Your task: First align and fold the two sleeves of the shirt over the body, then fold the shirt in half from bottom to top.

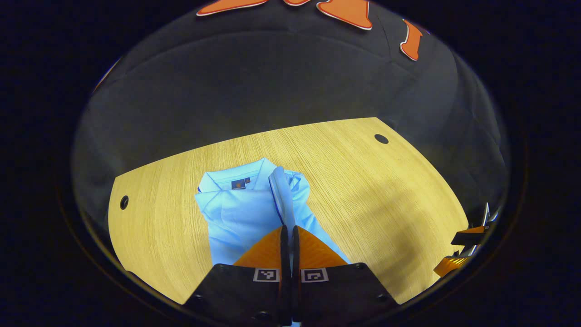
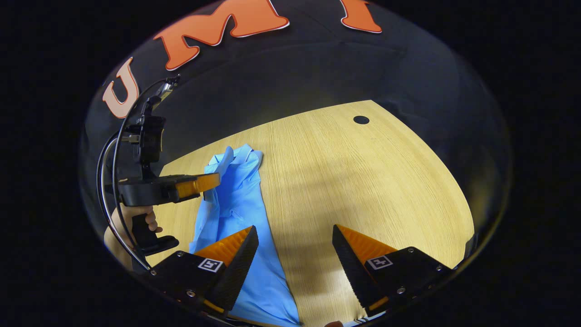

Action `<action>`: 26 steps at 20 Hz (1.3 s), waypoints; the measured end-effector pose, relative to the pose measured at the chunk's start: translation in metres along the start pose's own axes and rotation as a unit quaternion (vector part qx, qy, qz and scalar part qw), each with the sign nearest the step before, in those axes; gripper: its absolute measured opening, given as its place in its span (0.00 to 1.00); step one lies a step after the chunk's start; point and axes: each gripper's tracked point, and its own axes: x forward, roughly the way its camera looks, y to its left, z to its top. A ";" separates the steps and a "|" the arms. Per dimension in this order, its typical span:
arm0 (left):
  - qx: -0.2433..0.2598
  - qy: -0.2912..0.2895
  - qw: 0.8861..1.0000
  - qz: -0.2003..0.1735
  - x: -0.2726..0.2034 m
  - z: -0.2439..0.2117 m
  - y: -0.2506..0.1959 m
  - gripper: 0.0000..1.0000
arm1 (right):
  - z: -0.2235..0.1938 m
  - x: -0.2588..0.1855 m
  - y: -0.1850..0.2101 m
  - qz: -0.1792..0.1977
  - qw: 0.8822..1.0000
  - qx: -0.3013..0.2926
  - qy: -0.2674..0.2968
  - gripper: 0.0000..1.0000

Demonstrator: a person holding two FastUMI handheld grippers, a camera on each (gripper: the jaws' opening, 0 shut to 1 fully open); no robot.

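Left gripper (image 1: 288, 231) clamped on sleeve (image 1: 282, 190), lifted over shirt (image 1: 236, 213) mid-table (image 1: 386, 181), collar toward far edge. Right gripper (image 2: 295, 236) wide apart, empty, hovering by shirt's right edge. Sleeve-fold step judged underway; next probably sleeve laid flat across body, then released.

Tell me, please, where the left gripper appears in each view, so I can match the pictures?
Left gripper view: left gripper at bottom centre, shut on a fold of the shirt.
Right gripper view: left gripper at left, its fingers reaching the shirt.
Shared landmark: the shirt's collar.
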 end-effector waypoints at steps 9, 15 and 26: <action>-0.046 -0.010 0.999 0.008 -0.034 -0.009 0.004 1.00 | -0.013 0.006 0.012 0.020 0.999 -0.023 0.018 0.99; -0.086 0.004 0.995 0.045 -0.101 -0.060 0.042 1.00 | -0.048 0.007 0.035 0.018 0.996 -0.065 0.054 0.99; -0.149 0.110 0.981 0.055 -0.182 -0.227 0.043 0.99 | -0.194 -0.025 0.048 0.003 0.979 -0.103 0.178 0.99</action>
